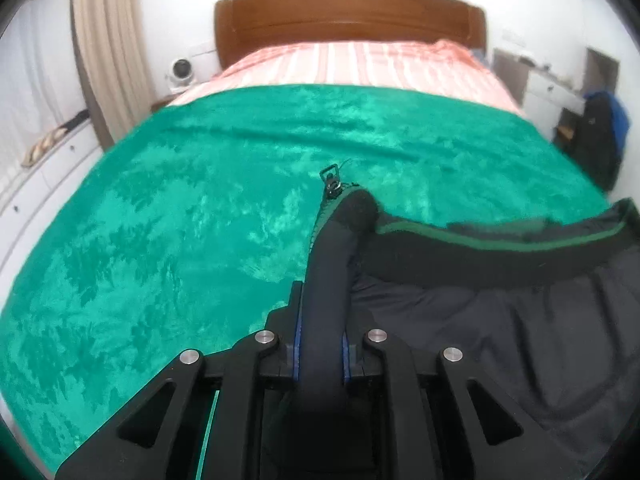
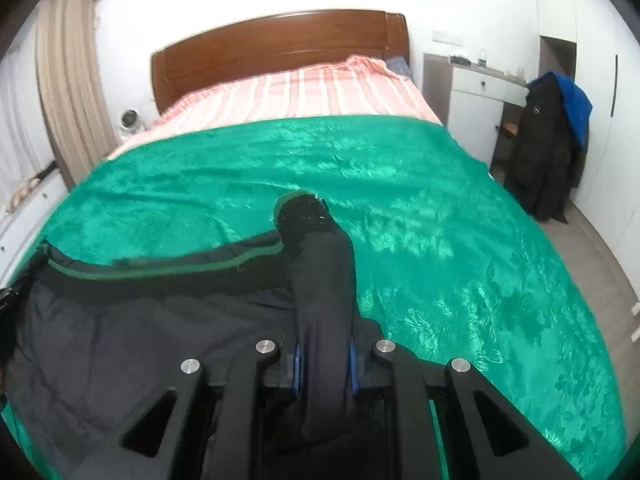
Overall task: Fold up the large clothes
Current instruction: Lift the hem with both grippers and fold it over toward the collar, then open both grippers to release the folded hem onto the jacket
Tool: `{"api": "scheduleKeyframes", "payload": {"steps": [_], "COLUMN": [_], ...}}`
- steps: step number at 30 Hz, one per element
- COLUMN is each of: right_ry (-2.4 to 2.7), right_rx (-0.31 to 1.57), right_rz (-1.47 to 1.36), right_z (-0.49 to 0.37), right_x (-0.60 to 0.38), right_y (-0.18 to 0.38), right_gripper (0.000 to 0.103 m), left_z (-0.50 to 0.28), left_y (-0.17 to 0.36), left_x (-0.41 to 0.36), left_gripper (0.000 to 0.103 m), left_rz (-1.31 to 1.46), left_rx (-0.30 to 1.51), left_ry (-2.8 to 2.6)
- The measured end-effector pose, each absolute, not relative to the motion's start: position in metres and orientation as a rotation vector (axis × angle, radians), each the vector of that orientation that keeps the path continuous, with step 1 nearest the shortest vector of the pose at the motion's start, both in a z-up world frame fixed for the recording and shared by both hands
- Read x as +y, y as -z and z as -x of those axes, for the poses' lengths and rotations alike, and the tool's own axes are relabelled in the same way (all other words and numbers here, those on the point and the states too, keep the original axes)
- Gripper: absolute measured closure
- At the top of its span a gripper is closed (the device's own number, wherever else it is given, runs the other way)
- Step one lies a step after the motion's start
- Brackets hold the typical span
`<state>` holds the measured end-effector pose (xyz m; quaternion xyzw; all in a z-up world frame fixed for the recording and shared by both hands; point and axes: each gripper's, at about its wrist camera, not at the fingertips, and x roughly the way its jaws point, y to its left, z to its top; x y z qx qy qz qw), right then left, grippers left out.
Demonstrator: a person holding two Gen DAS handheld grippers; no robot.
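Note:
A large dark jacket (image 1: 480,320) with a black ribbed hem (image 1: 480,256) edged by a green stripe lies on the green blanket (image 1: 160,220). My left gripper (image 1: 322,320) is shut on its left front corner. The bunched fabric rises between the pads, and the zipper pull (image 1: 331,179) sticks out past it. In the right wrist view the same jacket (image 2: 120,320) spreads to the left, its hem (image 2: 180,268) running across. My right gripper (image 2: 325,352) is shut on the hem's other corner, which stands up as a dark roll tipped with a green edge (image 2: 288,200).
The green blanket (image 2: 440,240) covers the near part of a bed, with a pink striped sheet (image 2: 320,92) and wooden headboard (image 2: 280,44) beyond. A beige curtain (image 2: 68,80) hangs at left. At right, a dark coat (image 2: 548,152) hangs by a white desk (image 2: 476,100).

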<state>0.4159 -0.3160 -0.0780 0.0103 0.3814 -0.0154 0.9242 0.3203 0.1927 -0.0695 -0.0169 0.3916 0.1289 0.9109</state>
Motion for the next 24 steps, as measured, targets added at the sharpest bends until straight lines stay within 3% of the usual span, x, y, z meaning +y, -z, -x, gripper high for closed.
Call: {"api": "scheduleKeyframes", "payload": {"steps": [2,3,5,10,18,23,24], "right_ry": [0.051,0.051,0.022,0.016,-0.013,-0.009,-0.010], "right_rx": [0.872,0.903,0.864,0.750,0.728,0.735,0.737], "right_rz": [-0.042,-0.056,-0.142,-0.297,-0.370,-0.361,-0.361], "right_z": [-0.429,-0.434,-0.426,-0.405,-0.406,-0.406,-0.407], "right_x": [-0.318,-0.320,-0.329,-0.348,-0.355,-0.361,-0.361], "right_y": [0.120,0.144,0.171,0.185,0.191,0.193,0.193], "right_gripper": [0.085,0.078,0.076,0.075,0.073,0.070,0.068], "left_z": [-0.333,-0.333,-0.324,-0.324,-0.324,-0.323,-0.322], "left_y": [0.111,0.131,0.140,0.147,0.151,0.144,0.138], "left_x": [0.193,0.194,0.197,0.203,0.209,0.215,0.217], "left_gripper": [0.082,0.078,0.075,0.073,0.067,0.051,0.043], "left_rz": [0.004,0.009,0.057,0.105,0.177,0.203,0.207], "left_rx": [0.898,0.914,0.853,0.835,0.834,0.872,0.897], "left_ry": [-0.289,-0.281,-0.274,-0.226,-0.204,-0.212,-0.218]}}
